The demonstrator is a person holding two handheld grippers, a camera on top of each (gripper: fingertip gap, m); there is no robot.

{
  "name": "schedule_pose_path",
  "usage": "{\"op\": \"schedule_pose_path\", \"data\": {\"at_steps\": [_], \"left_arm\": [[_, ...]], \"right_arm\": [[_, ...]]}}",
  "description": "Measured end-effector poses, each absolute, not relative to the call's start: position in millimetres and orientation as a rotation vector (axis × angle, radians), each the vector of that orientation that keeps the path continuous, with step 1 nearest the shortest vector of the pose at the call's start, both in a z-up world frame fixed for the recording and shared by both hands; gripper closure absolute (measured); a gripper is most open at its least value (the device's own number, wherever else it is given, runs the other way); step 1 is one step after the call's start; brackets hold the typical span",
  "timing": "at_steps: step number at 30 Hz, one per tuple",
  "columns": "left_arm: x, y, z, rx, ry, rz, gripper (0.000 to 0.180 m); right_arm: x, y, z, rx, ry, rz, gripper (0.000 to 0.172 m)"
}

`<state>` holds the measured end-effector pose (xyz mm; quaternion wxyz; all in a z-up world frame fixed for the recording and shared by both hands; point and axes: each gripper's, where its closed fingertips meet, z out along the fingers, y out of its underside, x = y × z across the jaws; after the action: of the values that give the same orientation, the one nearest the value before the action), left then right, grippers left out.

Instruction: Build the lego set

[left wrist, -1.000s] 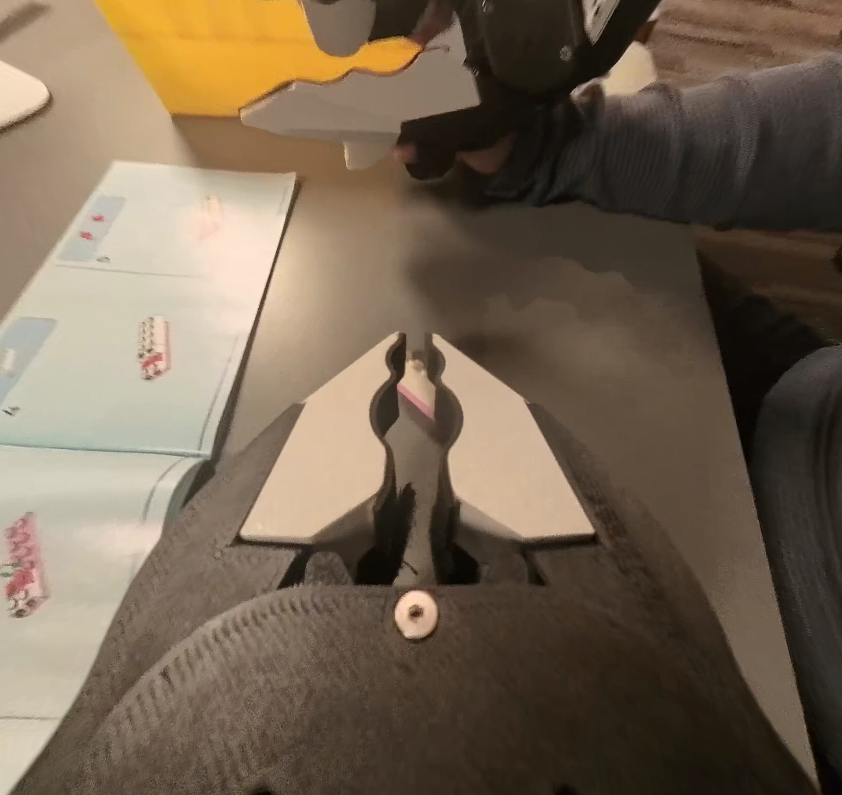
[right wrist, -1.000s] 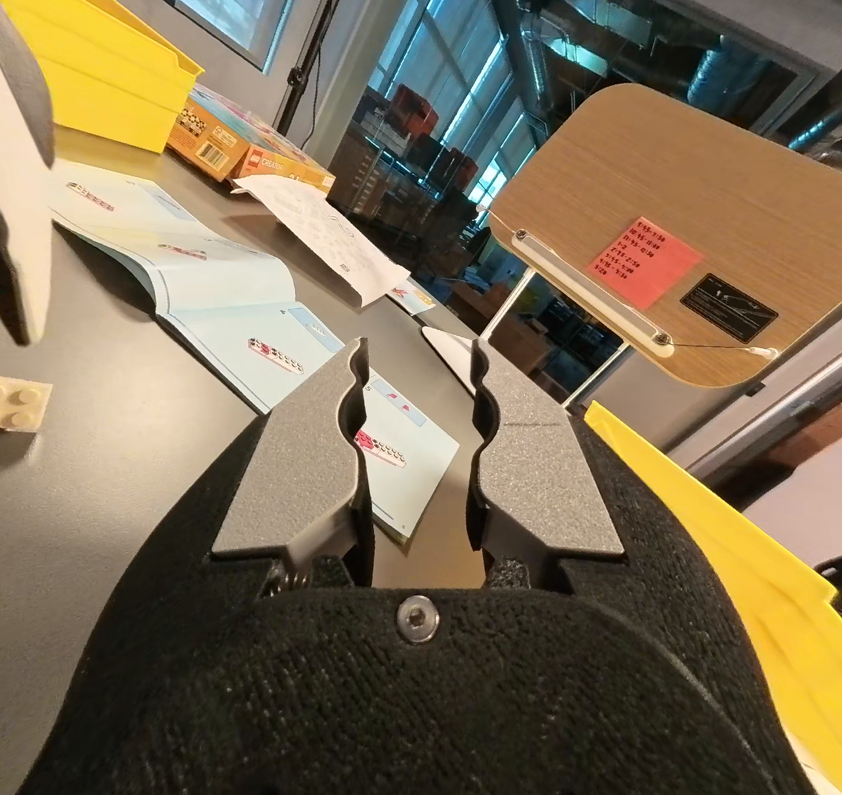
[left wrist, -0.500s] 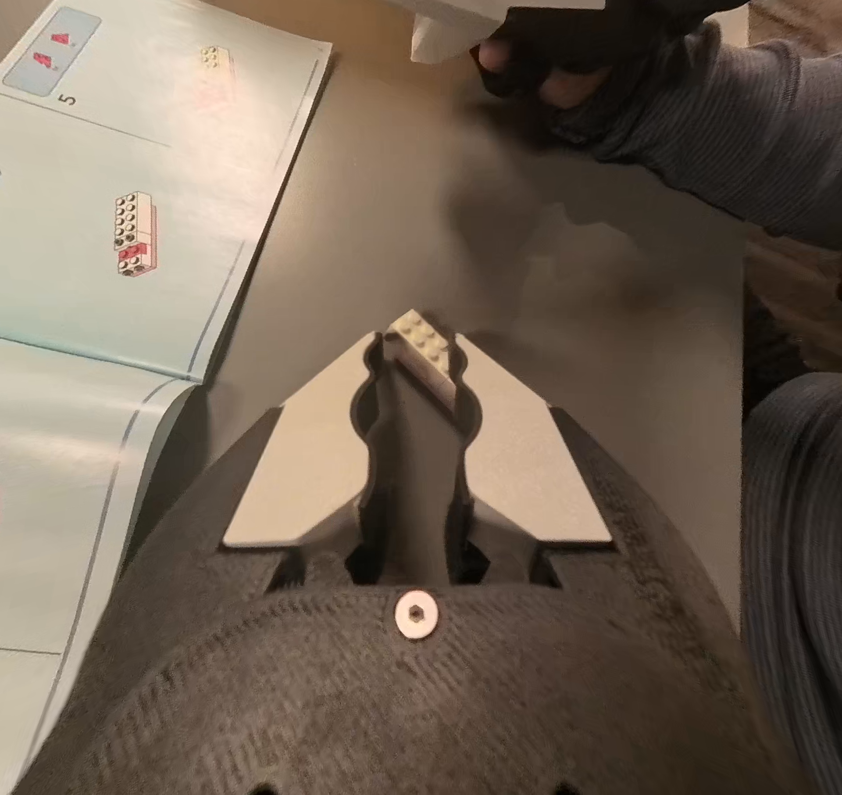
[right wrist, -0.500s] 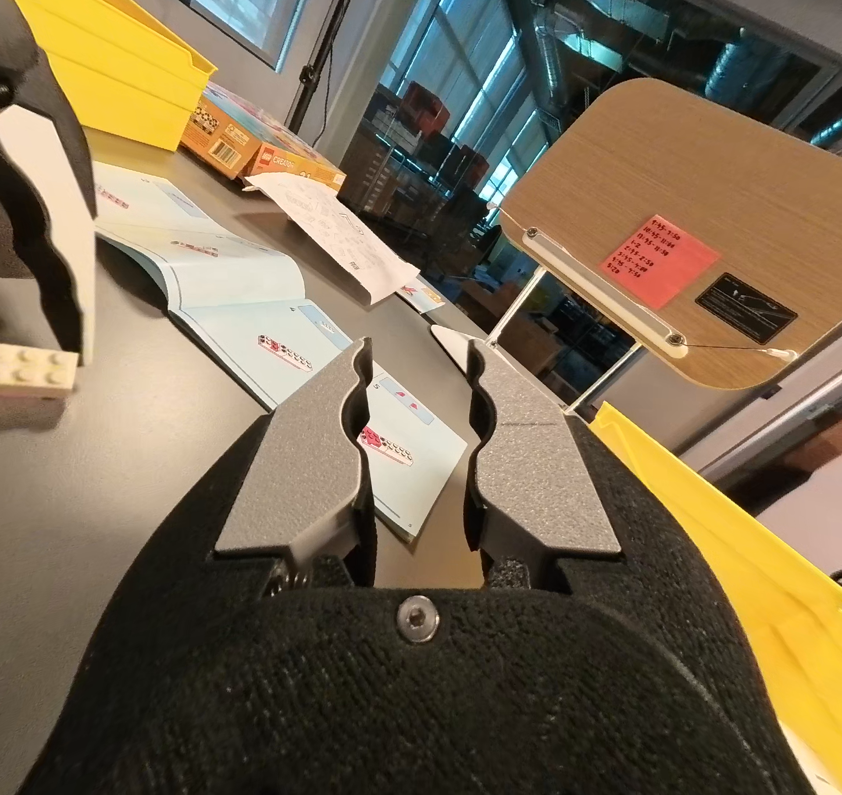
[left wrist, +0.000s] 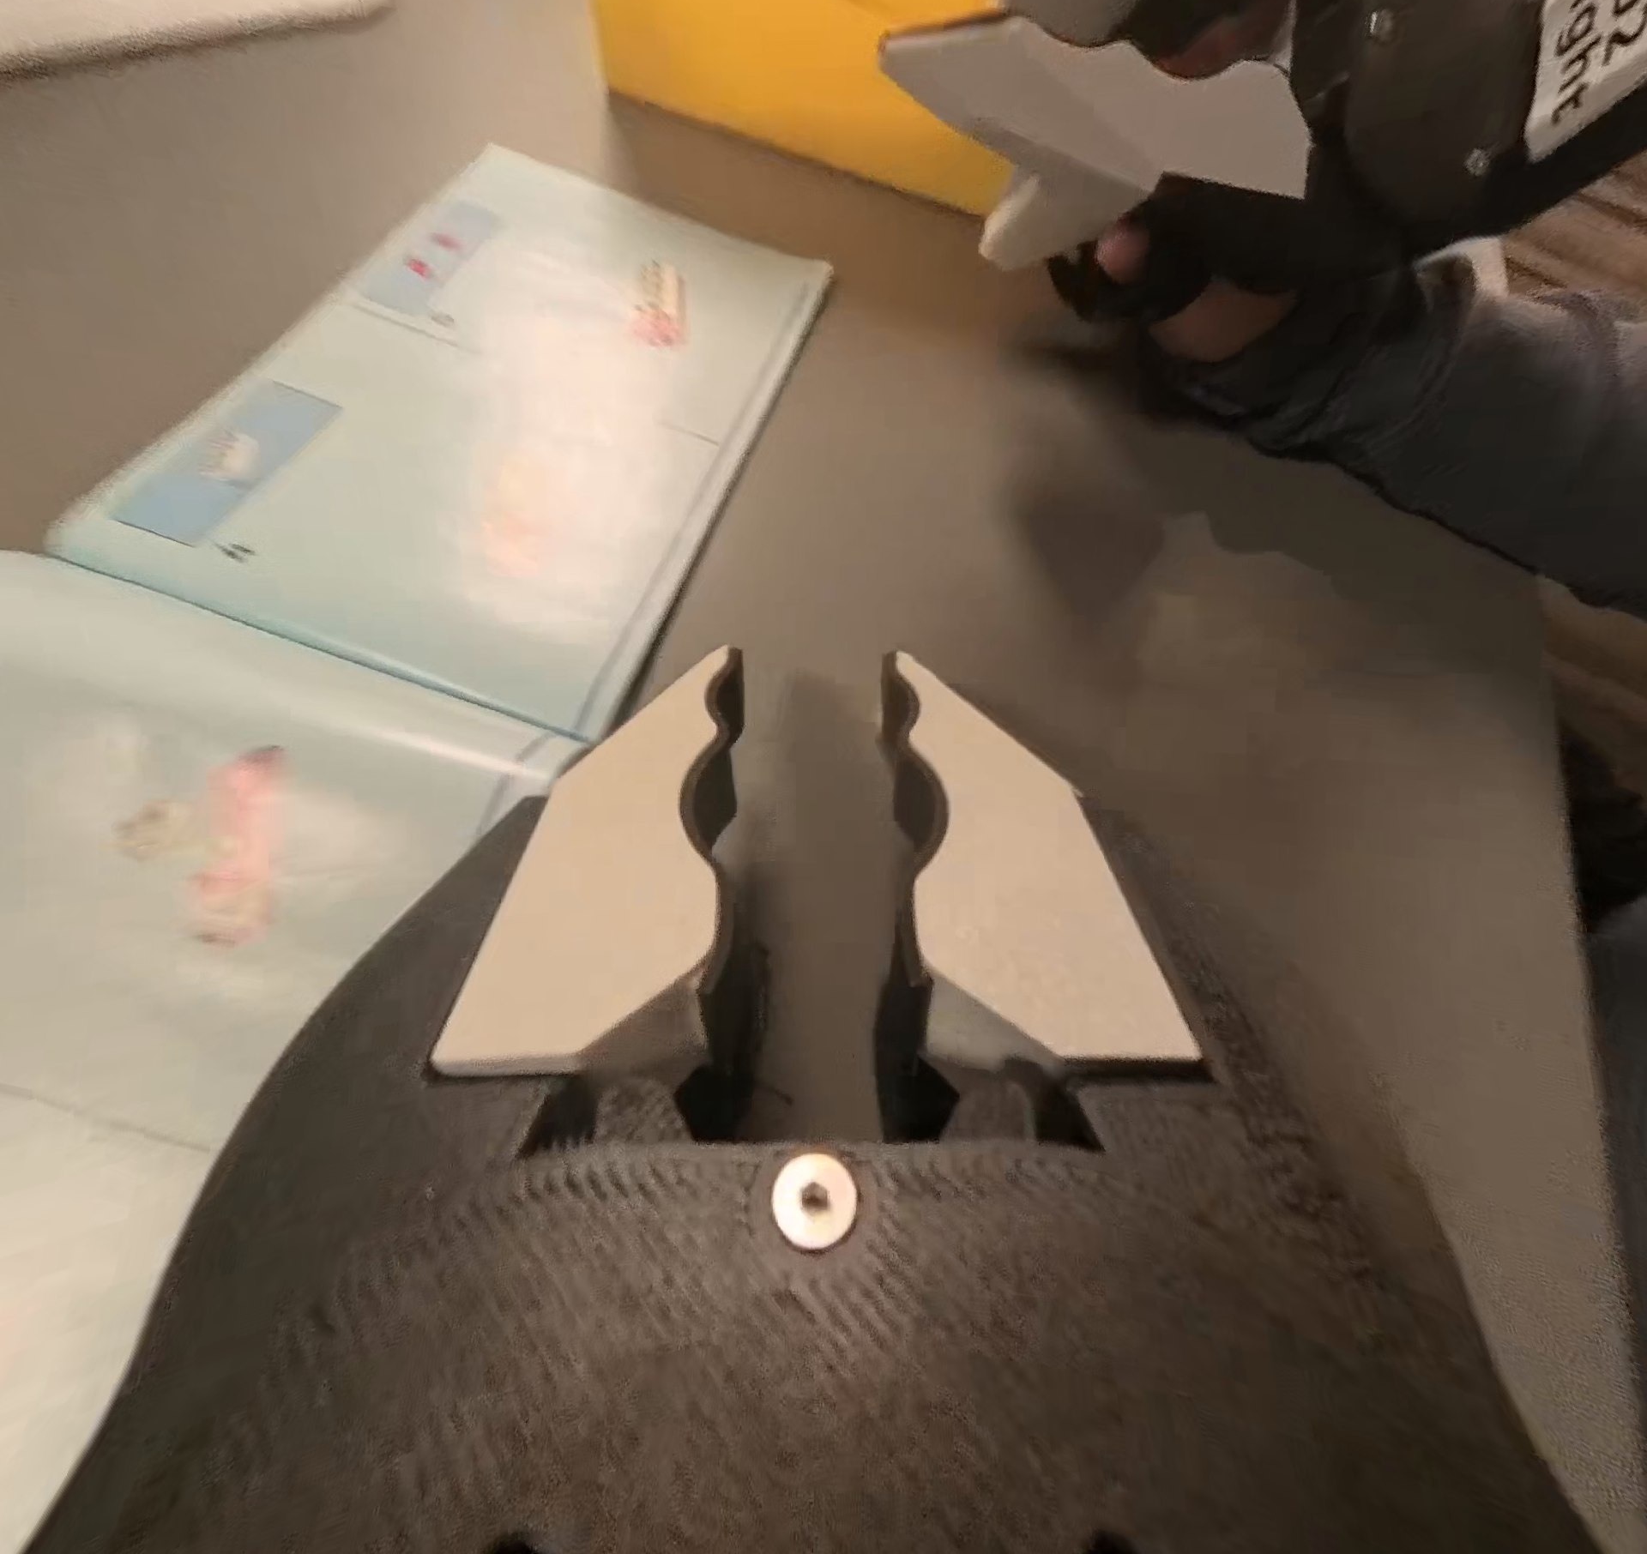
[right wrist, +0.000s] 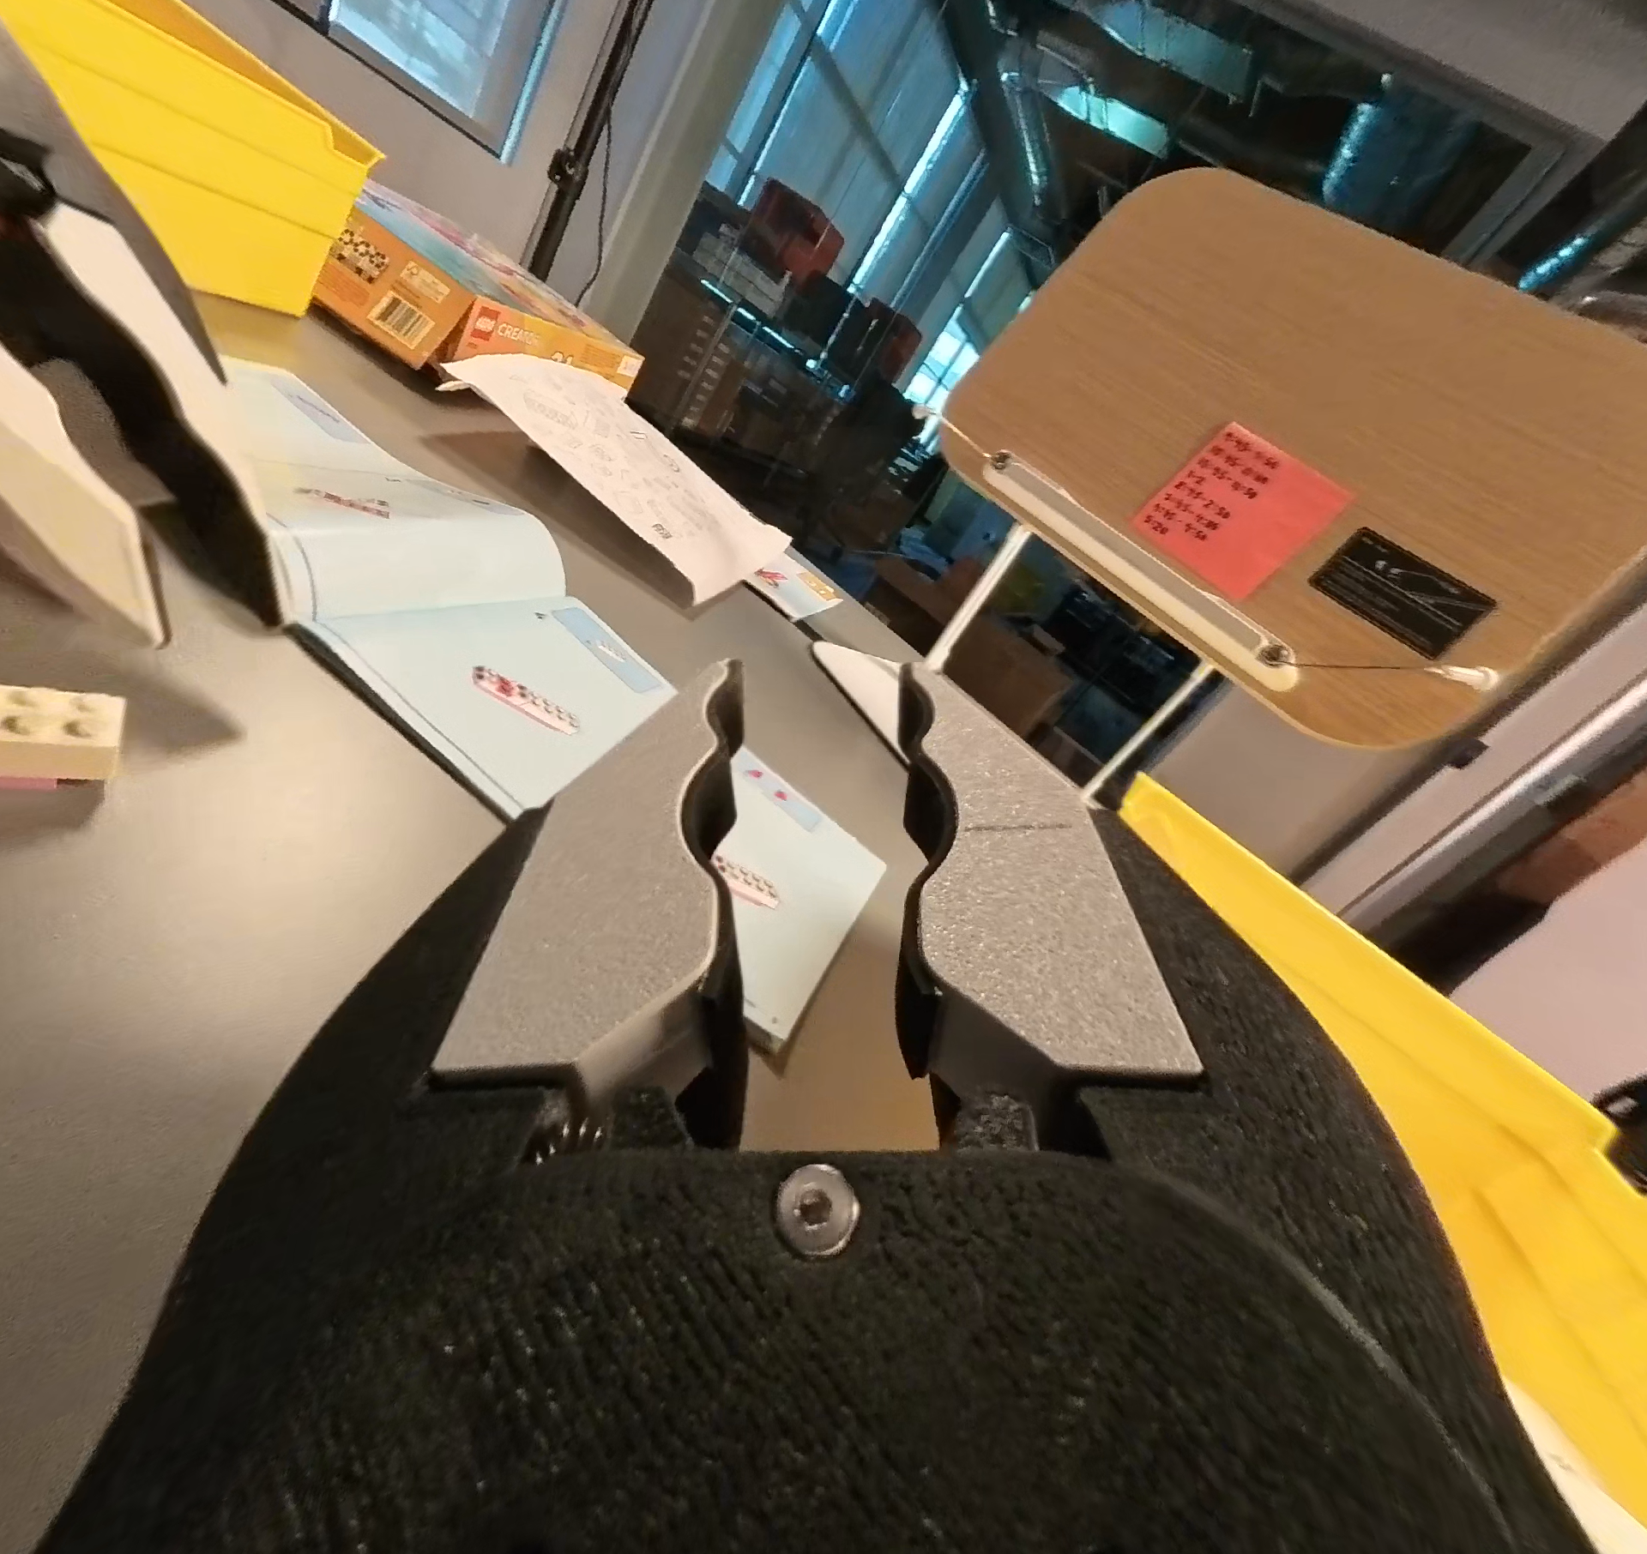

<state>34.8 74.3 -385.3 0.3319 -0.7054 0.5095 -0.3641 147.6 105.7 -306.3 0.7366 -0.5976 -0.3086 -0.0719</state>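
**Inspector:** Left gripper (left wrist: pixel 811 665), condition?

**Assistant:** Open. Its two fingers stand apart with only bare desk (left wrist: pixel 1159 709) between them, and nothing is pinched. The view is smeared by motion blur.

**Inspector:** Right gripper (right wrist: pixel 815 674)?

**Assistant:** Also open and empty. Through its gap I see only the light-blue instruction booklet (right wrist: pixel 428 549) lying open on the desk ahead. A gloved hand (left wrist: pixel 1159 282) holds it above the desk, ahead and to the right of the left gripper.

**Inspector:** Where is the brick?

**Assistant:** A cream studded brick (right wrist: pixel 53 727) with a pink layer beneath it lies on the desk, far to the left of the right gripper. It is just below the left gripper's fingertips but clear of them. Neither gripper touches it. The left wrist view does not show it.

**Inspector:** Surroundings?

**Assistant:** The booklet lies left of the left gripper. A yellow bin (left wrist: pixel 784 41) stands beyond it, and an orange box (right wrist: pixel 481 317) sits farther back.
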Motion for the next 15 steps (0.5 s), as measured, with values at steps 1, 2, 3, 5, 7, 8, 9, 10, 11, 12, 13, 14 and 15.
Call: {"op": "schedule_pose_path", "data": {"at_steps": [1,2,3,5,7,8,9,10,11,12,13,14,15], "left_arm": [[34.2,81.4,-377.2,-1.781,1.299,-0.920,0.149],[32.4,89.5,-367.4,-1.711,1.250,-0.883,0.149],[29.6,96.8,-358.0,-1.646,1.199,-0.844,0.150],[23.9,107.3,-344.9,-1.559,1.121,-0.780,0.149],[23.0,111.8,-338.2,-1.501,1.094,-0.743,0.149],[24.3,113.9,-335.5,-1.467,1.091,-0.716,0.149],[26.5,116.4,-332.7,-1.427,1.091,-0.676,0.148],[29.5,119.0,-330.1,-1.379,1.096,-0.623,0.146],[33.2,121.4,-328.3,-1.333,1.106,-0.561,0.144],[37.5,123.8,-326.6,-1.287,1.121,-0.496,0.144],[42.6,126.3,-323.6,-1.243,1.125,-0.442,0.144],[49.8,126.6,-320.6,-1.198,1.136,-0.418,0.144],[58.5,125.4,-318.6,-1.159,1.153,-0.416,0.145]], "right_arm": [[151.8,106.2,-305.0,-1.311,-0.661,-0.175,0.142],[156.5,107.2,-304.5,-1.314,-0.645,-0.201,0.146],[160.2,108.2,-304.9,-1.320,-0.635,-0.226,0.149],[165.5,109.5,-306.6,-1.333,-0.634,-0.291,0.154],[165.5,109.3,-306.8,-1.322,-0.652,-0.344,0.160],[165.7,110.2,-306.3,-1.317,-0.655,-0.365,0.162],[166.9,112.6,-306.2,-1.319,-0.651,-0.387,0.164],[168.5,116.0,-307.0,-1.326,-0.646,-0.402,0.164],[170.3,120.2,-308.3,-1.337,-0.639,-0.411,0.165],[171.9,124.6,-309.9,-1.351,-0.631,-0.413,0.165],[173.4,128.7,-311.3,-1.363,-0.624,-0.415,0.166],[175.0,132.6,-311.9,-1.371,-0.617,-0.419,0.166],[176.0,136.0,-311.7,-1.372,-0.611,-0.425,0.166]]}}
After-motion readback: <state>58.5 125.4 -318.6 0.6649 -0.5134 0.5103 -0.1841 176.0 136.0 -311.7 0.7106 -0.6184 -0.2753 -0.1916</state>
